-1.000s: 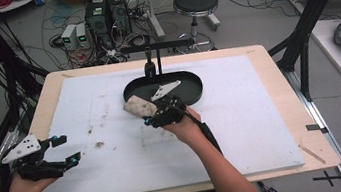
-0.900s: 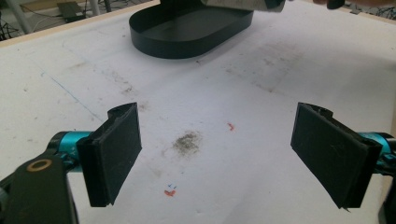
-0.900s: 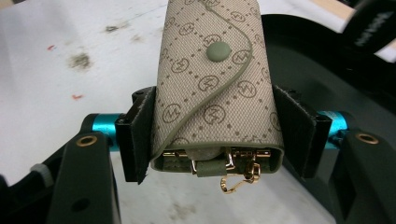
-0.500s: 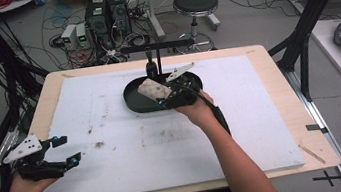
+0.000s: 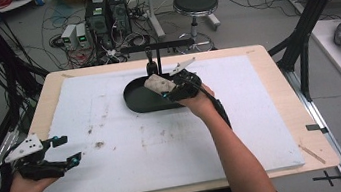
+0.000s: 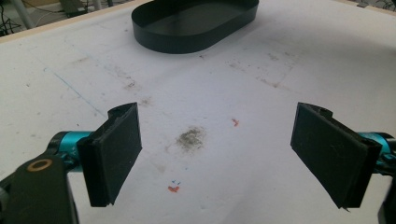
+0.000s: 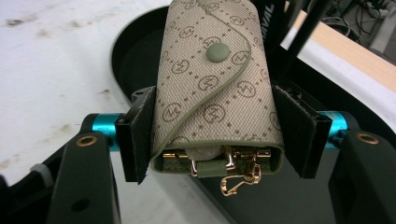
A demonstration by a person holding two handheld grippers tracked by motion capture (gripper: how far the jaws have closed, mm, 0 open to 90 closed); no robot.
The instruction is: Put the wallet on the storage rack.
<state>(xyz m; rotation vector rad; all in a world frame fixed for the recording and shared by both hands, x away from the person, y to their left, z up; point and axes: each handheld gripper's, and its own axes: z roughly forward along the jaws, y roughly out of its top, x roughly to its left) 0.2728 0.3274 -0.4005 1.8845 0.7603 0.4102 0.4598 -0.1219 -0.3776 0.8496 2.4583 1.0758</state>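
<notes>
Key pouch (image 7: 215, 84) gripped between the two pads of the right gripper (image 5: 170, 92), up in the top middle of the high view, right over the black tray (image 5: 141, 101). Long side pointing away from the jaws, gold clips hanging at the near end. Straight down into the tray next, probably. Left gripper (image 5: 62, 150) far off at lower left, jaws wide, holding nothing. Half a second ago, pouch lower over the tray; now nearer its back rim.

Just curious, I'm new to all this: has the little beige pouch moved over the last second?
Yes. The right gripper carried the beige pouch from the white mat up and back, and now holds it over the black tray.
</notes>
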